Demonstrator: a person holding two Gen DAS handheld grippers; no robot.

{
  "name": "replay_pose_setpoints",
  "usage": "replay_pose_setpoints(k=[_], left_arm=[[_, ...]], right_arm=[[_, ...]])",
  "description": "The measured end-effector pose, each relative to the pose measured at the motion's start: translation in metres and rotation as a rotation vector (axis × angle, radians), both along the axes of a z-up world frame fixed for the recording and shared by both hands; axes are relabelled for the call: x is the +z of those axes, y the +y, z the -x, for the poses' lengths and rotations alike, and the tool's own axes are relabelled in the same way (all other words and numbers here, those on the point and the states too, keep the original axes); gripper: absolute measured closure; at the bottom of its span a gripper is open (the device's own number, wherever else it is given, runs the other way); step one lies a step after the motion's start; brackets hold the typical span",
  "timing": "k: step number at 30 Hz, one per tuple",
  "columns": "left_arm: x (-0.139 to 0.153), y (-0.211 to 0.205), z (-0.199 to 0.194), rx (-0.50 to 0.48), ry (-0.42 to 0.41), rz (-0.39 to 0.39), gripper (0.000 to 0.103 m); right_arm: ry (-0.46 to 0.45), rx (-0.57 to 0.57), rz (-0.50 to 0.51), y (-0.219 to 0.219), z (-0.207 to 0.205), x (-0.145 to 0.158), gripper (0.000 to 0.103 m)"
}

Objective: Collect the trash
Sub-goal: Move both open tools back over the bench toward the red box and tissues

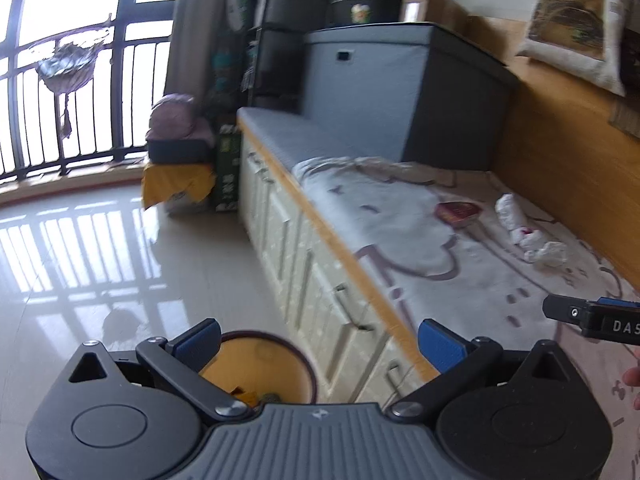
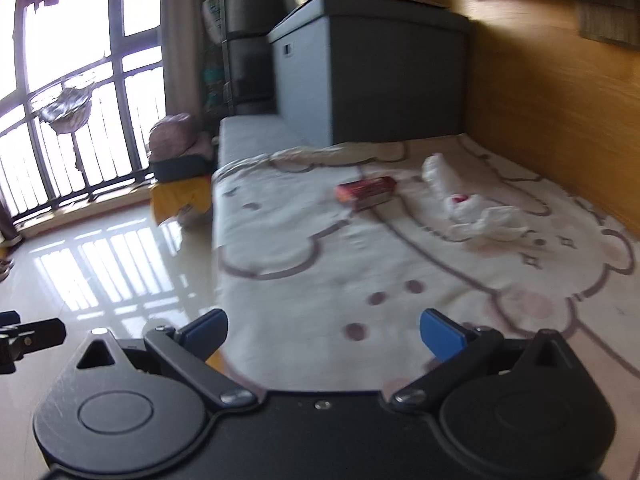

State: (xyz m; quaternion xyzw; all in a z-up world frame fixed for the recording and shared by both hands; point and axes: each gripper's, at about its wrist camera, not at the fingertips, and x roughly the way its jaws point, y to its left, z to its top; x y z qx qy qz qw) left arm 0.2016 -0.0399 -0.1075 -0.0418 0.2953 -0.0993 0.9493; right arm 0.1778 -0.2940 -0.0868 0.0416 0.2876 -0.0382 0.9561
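Both grippers, left [image 1: 320, 344] and right [image 2: 322, 334], have jaws wide apart, holding nothing. The red box [image 2: 366, 191] and white bag [image 2: 468, 204] lie on the blanket [image 2: 304, 248]. The bin [image 1: 272, 364] waits below. Next, I think, reach forward and grab one.

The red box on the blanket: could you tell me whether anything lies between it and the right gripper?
Nothing visible does. The right gripper is open and empty, and only bare patterned blanket stretches from it to the red box. The crumpled white plastic bag lies off to the right of the box, outside that path.
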Motion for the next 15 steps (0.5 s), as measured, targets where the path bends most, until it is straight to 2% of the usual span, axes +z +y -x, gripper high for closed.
replay_pose_setpoints(k=[9, 15], left_arm=[[0.008, -0.081, -0.022, -0.146, -0.071, 0.016, 0.0], [0.006, -0.128, -0.043, -0.258, -0.105, 0.008, 0.0]], right_arm=[[-0.094, -0.135, 0.003, -0.082, 0.008, -0.013, 0.0], [-0.165, -0.2, -0.099, -0.128, -0.014, -0.02, 0.0]])
